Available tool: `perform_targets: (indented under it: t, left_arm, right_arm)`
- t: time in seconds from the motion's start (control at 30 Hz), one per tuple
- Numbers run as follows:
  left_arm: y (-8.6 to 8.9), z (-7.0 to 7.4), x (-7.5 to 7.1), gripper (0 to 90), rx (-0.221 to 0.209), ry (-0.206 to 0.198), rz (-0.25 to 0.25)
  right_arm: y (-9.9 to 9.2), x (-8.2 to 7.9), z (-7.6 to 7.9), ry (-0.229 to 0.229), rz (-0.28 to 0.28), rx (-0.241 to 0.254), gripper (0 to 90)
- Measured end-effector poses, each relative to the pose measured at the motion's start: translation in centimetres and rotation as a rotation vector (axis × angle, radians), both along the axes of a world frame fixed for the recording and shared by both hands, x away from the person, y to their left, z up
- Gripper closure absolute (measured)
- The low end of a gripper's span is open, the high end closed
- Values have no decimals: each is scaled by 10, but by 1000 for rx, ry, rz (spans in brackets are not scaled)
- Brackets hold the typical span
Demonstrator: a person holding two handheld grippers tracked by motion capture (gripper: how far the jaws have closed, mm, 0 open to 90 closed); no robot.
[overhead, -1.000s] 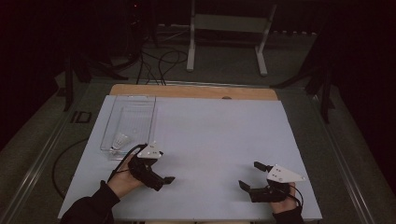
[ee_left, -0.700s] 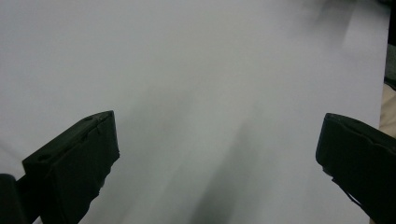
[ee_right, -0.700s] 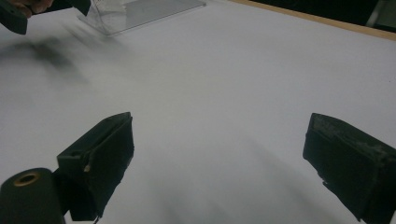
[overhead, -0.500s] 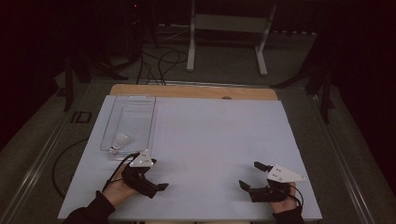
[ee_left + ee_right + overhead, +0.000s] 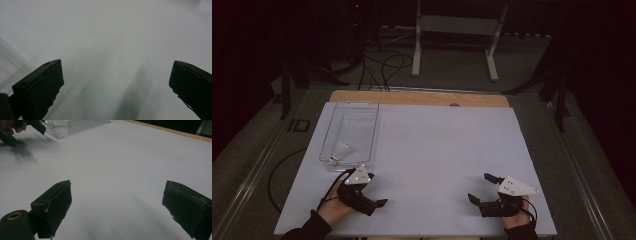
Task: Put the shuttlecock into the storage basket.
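My left gripper (image 5: pixel 376 191) rests near the table's front left, just below a clear plastic tray (image 5: pixel 375 134). A white shuttlecock (image 5: pixel 341 151) lies in the tray's near end. In the left gripper view the left gripper (image 5: pixel 117 80) is open, with blurred white tabletop and nothing else between its jaws. My right gripper (image 5: pixel 481 187) sits at the front right, also open and empty. From the right gripper view, the right gripper (image 5: pixel 117 200) faces across the bare sheet toward the left gripper (image 5: pixel 23 128) and the tray (image 5: pixel 75 125).
A white sheet (image 5: pixel 447 140) covers the table, with a wooden strip (image 5: pixel 422 98) at its far edge. Cables (image 5: pixel 379 65) and a white stand (image 5: pixel 452 45) lie on the dark floor behind. A cable loop (image 5: pixel 274 175) hangs off the left side.
My left gripper has drawn back from the tray's near end toward the front edge of the table. The right gripper has stayed put.
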State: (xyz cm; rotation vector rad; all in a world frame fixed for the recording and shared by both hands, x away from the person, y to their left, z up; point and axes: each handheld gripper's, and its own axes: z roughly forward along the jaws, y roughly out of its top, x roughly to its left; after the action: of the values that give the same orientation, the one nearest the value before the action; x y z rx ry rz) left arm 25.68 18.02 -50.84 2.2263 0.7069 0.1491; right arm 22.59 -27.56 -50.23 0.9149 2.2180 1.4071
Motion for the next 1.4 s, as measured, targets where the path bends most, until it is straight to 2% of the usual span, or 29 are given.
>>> perform_targets:
  t: [0.2,0.3,0.37,0.43,0.6,0.87,0.97,1.07,1.4]
  left_arm:
    - [3,-7,-5,2,13,-17,15]
    - [4,-9,-7,2,-1,-32,9]
    - [4,-10,-8,2,-32,-39,8]
    - [4,-10,-9,2,-20,-43,11]
    - [4,-13,-8,2,-5,-46,27]
    - [3,-13,-7,2,-37,-43,57]
    - [3,-13,-7,2,-32,-48,51]
    - [3,-13,-9,2,-32,-61,69]
    - [2,-14,-10,2,-36,-62,71]
  right_arm:
    - [0,-1,0,-2,-1,-5,86]
    - [0,-1,1,-2,0,-6,86]
    - [0,-1,1,-5,-1,-5,86]
    - [0,-1,1,-5,-2,-8,86]
    - [0,-1,1,-1,3,-9,86]
    - [2,-1,1,-2,13,-12,86]
    - [2,-1,0,-2,14,-10,86]
    - [2,-1,-1,4,9,-12,86]
    - [1,0,-2,10,8,-10,86]
